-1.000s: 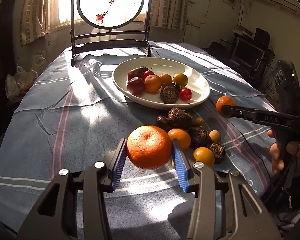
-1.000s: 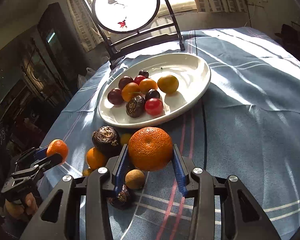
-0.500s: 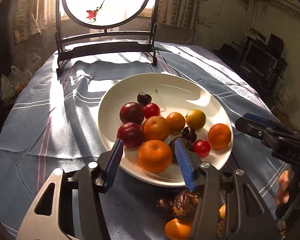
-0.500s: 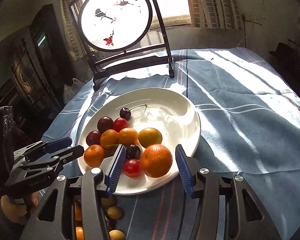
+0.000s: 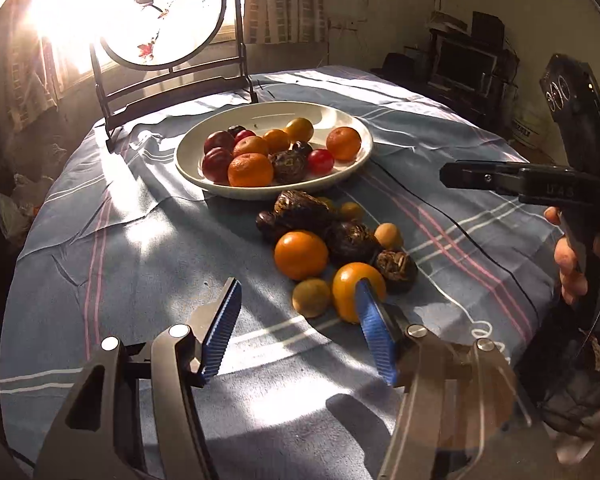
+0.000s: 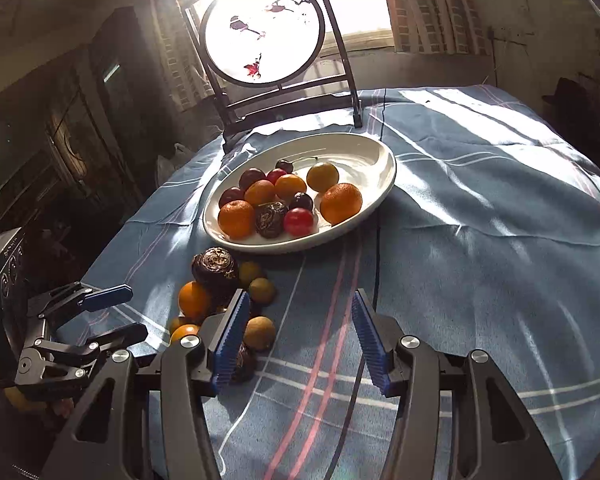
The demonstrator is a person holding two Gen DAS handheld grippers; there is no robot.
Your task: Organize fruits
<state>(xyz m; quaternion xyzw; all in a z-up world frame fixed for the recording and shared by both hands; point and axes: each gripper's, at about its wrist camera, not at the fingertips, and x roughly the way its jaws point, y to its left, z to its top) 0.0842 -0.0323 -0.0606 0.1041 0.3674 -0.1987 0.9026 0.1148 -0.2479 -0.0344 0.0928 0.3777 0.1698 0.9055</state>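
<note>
A white oval plate point(image 5: 356, 166) point(image 6: 384, 168) holds several fruits, among them two oranges point(image 5: 250, 169) point(image 6: 341, 203), plums and a red cherry tomato point(image 6: 298, 221). A loose pile of fruit point(image 5: 301, 255) point(image 6: 195, 299) lies on the cloth in front of the plate: oranges, dark wrinkled passion fruits and small tan longans. My left gripper point(image 5: 298, 330) is open and empty, just short of the pile; its right finger overlaps a yellow-orange fruit point(image 5: 354, 284). My right gripper point(image 6: 298, 338) is open and empty over bare cloth right of the pile.
A blue striped tablecloth point(image 5: 140, 240) point(image 6: 480, 220) covers the round table. A round painted screen on a dark stand point(image 5: 168, 16) point(image 6: 262, 36) stands behind the plate. A black cable point(image 6: 376, 264) runs across the cloth. Dark furniture lies beyond the table's edges.
Both grippers have let go of their oranges, which now lie on the plate. Both have drawn back from the plate and hang open near the loose pile.
</note>
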